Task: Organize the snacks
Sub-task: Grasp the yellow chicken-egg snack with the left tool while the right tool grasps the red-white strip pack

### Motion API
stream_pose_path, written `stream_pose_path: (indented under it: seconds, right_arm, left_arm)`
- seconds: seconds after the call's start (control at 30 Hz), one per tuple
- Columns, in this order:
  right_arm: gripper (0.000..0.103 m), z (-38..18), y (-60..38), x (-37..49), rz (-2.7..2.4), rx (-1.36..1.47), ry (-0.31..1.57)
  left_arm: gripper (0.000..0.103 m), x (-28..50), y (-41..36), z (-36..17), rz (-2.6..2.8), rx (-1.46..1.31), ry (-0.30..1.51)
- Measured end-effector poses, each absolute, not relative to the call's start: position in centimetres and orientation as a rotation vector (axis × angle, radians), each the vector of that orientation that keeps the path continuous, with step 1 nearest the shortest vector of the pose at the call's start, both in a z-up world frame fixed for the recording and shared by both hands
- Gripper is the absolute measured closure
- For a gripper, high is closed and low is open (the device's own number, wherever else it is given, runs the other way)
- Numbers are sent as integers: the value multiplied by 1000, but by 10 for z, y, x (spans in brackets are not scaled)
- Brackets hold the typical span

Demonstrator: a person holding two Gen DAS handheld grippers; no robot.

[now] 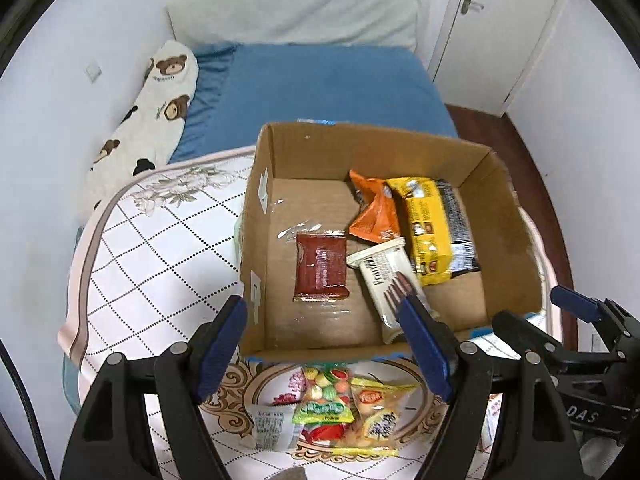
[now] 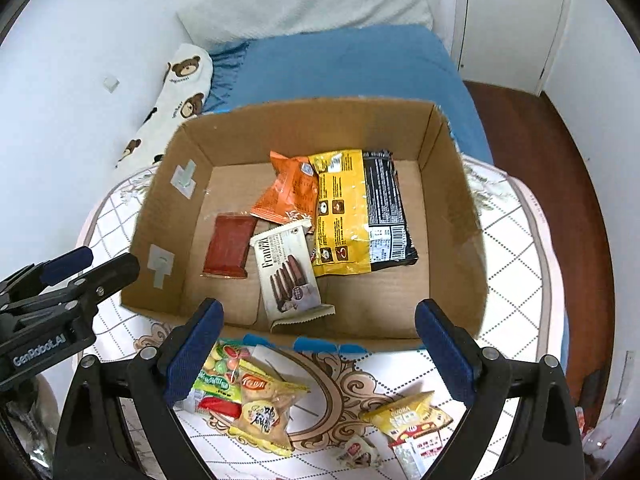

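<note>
An open cardboard box (image 1: 256, 216) (image 2: 160, 216) holds a red packet (image 1: 320, 266) (image 2: 230, 246), a white wafer pack (image 1: 386, 276) (image 2: 286, 270), an orange bag (image 1: 374, 212) (image 2: 290, 194) and a yellow-and-black bag (image 1: 432, 228) (image 2: 352, 216). Loose snack packets (image 1: 344, 412) (image 2: 248, 396) lie on the mat in front of the box. My left gripper (image 1: 324, 348) is open and empty above them. My right gripper (image 2: 316, 354) is open and empty at the box's near wall. A yellow packet (image 2: 412, 416) and a small wrapped candy (image 2: 360, 454) lie near its right finger.
The box stands on a white patterned mat (image 1: 152, 264) (image 2: 512, 264) on a bed with a blue sheet (image 1: 320, 84) (image 2: 352, 64). A bear-print pillow (image 1: 156, 108) (image 2: 180, 92) lies along the left wall. White doors (image 1: 500, 32) and brown floor (image 2: 540, 140) are at right.
</note>
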State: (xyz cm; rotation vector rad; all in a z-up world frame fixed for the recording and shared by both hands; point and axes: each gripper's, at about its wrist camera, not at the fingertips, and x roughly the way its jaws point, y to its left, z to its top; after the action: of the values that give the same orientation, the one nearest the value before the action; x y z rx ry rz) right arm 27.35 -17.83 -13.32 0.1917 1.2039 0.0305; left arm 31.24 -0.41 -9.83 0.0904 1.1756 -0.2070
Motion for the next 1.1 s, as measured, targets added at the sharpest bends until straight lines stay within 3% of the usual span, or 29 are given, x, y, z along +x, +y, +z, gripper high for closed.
stream_pose_path:
  seconds: [0.27,0.47,0.73,0.8,0.87,1.1]
  right_arm:
    - [4,-96,-176,239,36,211,1130]
    - [4,-96,-183,208,29,255,1133]
    - [6,-173,-234,149,-66,359,1291]
    - [14,-194,-249,138,-98,378,1327]
    - [15,-217,-262,128,-124,374,1375]
    - [14,-297,-266,112,-92,141,1578]
  left_arm:
    - [26,276,-4,-68,-236,76,1114]
    - [26,248,0,-77,-215,74,1130]
    - [26,212,-15,-180,-231,110,1375]
    - [26,210,-27,-202,-238,152,1412]
    - [25,209,-42,-225,-255,210,1449]
    - [26,217,-88,-293,-278,403,1552]
